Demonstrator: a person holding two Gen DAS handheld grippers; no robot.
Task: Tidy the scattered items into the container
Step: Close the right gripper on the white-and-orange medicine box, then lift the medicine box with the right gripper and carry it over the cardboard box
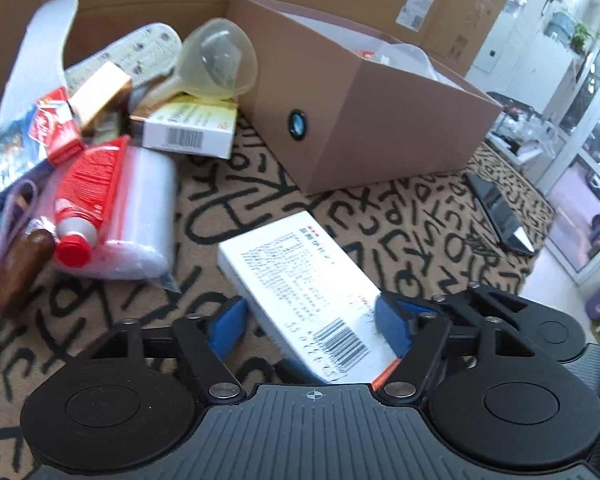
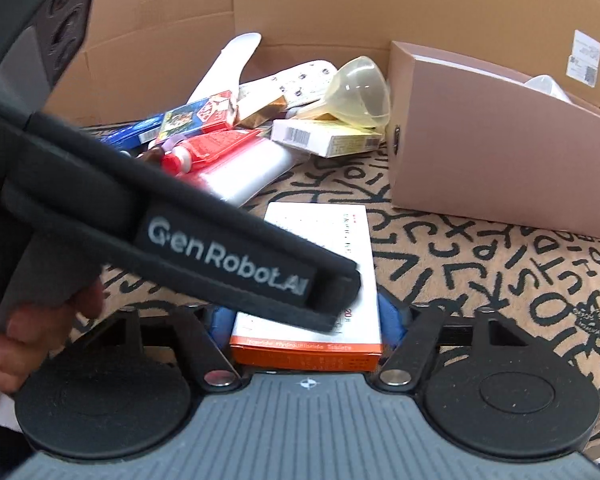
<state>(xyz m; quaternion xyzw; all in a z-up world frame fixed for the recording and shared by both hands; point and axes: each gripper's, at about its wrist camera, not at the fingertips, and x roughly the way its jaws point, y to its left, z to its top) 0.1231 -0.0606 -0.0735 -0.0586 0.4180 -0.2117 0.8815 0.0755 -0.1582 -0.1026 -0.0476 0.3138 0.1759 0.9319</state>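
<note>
A white medicine box with an orange end and a barcode [image 1: 304, 280] lies on the letter-patterned mat. My left gripper [image 1: 310, 320] is open around its near end, blue pads on each side with a gap on the left. In the right wrist view the same box [image 2: 332, 240] sits between the blue pads of my right gripper [image 2: 306, 322], which close against its sides. The brown container box [image 1: 360, 120] stands behind, with some items inside; it also shows in the right wrist view [image 2: 500, 152]. A pile of scattered items lies at the left.
The pile holds a red-capped tube [image 1: 88, 196], a clear plastic roll [image 1: 140, 216], a yellow-white box [image 1: 192, 128], a translucent funnel [image 1: 220, 60], insoles [image 1: 40, 48]. A black phone [image 1: 500, 216] lies right. Cardboard walls stand behind. The left gripper's strap [image 2: 220, 256] crosses the right view.
</note>
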